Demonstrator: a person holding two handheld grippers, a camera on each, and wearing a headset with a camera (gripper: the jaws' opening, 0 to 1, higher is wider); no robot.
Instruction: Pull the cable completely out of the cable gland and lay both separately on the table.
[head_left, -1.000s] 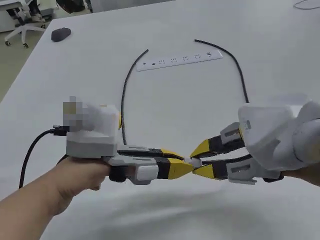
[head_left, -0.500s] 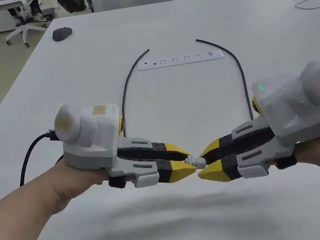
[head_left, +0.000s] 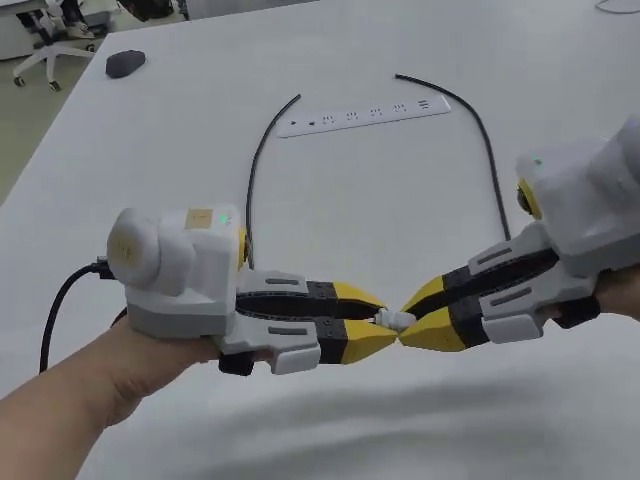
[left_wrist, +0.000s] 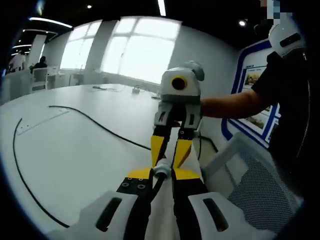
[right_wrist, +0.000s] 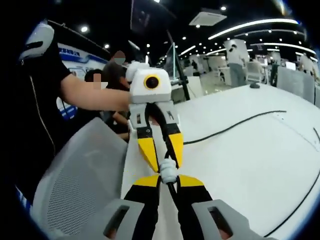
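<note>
Above white table (head_left: 400, 190), left tool (left_wrist: 162, 173) pinches white cable gland (head_left: 393, 320), right tool (right_wrist: 169, 181) pinches cable (head_left: 490, 160).

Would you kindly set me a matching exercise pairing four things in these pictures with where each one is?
Things: 1 cable gland; 2 power strip; 3 computer mouse; 4 office chair.
Places: A on the floor, beyond the table; B between the tips of the left tongs and right tongs; C on the table, far left; D on the table, between the far ends of two black cables.
Pairs: 1-B; 2-D; 3-C; 4-A.
</note>
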